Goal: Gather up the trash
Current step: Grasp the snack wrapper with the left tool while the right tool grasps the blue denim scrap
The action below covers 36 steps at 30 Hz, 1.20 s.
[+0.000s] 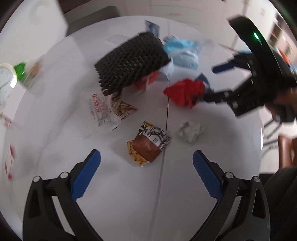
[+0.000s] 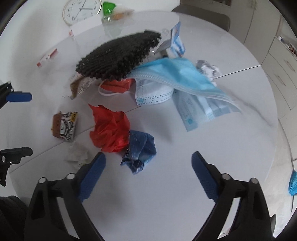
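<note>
Trash is all over the white table: a red crumpled wrapper touching a blue crumpled one, a brown snack packet, a pale wad and blue face masks. The black woven basket lies tipped on its side, its inside hidden. A wall clock sits behind. Both the right gripper and left gripper are spread wide with nothing between, hanging over the mess.
</note>
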{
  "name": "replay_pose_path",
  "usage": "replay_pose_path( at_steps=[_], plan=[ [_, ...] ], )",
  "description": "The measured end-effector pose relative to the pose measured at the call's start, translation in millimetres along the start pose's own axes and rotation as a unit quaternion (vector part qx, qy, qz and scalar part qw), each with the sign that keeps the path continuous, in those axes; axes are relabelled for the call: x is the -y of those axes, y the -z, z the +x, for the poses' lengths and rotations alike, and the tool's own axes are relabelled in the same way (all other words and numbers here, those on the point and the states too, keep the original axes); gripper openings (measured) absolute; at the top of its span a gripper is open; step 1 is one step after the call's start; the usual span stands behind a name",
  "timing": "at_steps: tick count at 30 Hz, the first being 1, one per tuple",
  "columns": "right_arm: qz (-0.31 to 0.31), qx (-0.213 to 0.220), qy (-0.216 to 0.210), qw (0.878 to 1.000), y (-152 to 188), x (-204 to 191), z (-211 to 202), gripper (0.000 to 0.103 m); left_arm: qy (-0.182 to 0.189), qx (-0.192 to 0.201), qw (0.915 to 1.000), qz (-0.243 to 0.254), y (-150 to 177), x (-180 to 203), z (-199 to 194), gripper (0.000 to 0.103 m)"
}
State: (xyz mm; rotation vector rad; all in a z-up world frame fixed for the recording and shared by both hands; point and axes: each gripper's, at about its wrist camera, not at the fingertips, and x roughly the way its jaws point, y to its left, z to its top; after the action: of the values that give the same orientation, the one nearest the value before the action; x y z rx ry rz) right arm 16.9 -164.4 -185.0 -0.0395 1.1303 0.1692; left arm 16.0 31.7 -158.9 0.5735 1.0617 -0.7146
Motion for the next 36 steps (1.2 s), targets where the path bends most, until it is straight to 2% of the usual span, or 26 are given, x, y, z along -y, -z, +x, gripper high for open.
replay_pose_path(
  at_steps=[6,9,11,13,14,15,20,23,25,30,36],
  plan=[
    [0.022,-0.020,0.007,1.000,-5,-3,12,0.070,0.021,-0.005,0.9973,0.070,-4,-9,26,0.095],
    [0.024,-0.023,0.018,0.999,-3,-9,12,0.065,0.041,-0.004,0.9943,0.099,-7,-10,37,0.094],
    [0.027,-0.025,0.021,0.999,-4,-15,12,0.058,0.048,-0.003,0.9919,0.118,-8,-9,41,0.091],
    [0.035,-0.027,0.025,0.999,-4,-18,12,0.045,0.054,-0.002,0.9890,0.137,-9,-7,45,0.089],
    [0.039,-0.028,0.023,0.999,-3,-18,11,0.041,0.057,0.000,0.9877,0.146,-8,-6,47,0.088],
    [0.046,-0.030,0.019,0.998,-3,-18,10,0.034,0.060,-0.001,0.9862,0.154,-8,-5,49,0.081],
    [0.074,-0.032,0.011,0.997,6,-11,5,0.033,0.072,0.001,0.9847,0.159,-10,-6,56,0.073],
    [0.099,-0.026,0.002,0.995,13,-2,-2,0.033,0.080,0.006,0.9853,0.151,-14,-8,57,0.064],
    [0.126,-0.016,-0.006,0.992,16,4,-10,0.033,0.085,0.007,0.9855,0.147,-16,-12,57,0.051],
    [0.181,0.006,-0.010,0.983,31,17,-31,0.033,0.094,0.001,0.9874,0.127,-14,-11,58,0.037],
    [0.233,0.021,-0.005,0.972,68,39,-64,0.033,0.105,0.008,0.9927,0.060,-9,-17,38,0.036]
  ],
)
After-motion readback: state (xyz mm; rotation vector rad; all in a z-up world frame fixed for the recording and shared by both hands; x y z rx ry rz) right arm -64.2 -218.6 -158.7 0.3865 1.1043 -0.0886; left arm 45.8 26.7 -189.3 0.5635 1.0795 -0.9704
